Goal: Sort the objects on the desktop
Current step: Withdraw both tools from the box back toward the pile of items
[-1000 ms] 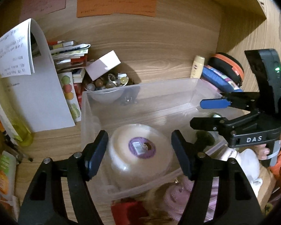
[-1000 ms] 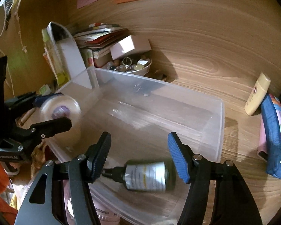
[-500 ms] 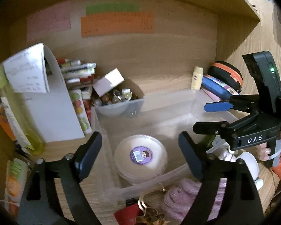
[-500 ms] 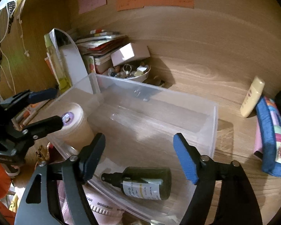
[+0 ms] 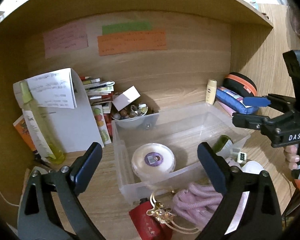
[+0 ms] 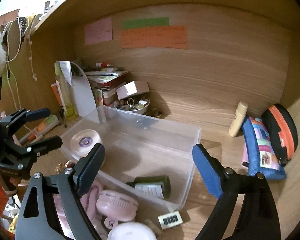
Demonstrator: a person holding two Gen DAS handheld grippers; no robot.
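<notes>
With the round white tape roll (image 5: 153, 161) and dark green glass bottle (image 6: 153, 185) lying in the clear plastic bin (image 5: 196, 168), my left gripper (image 5: 150, 166) and right gripper (image 6: 148, 168) hovered above it, jaws spread and empty, so I judged the next pick was the pink coiled cord (image 5: 196, 200) just beside it.

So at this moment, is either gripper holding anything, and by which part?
Nothing is held. The left gripper and right gripper are both open and empty; the white jar and green bottle lie in the clear bin.

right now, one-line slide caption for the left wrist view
Open left gripper above clear plastic bin holding a round white container and dark green bottle.
</notes>
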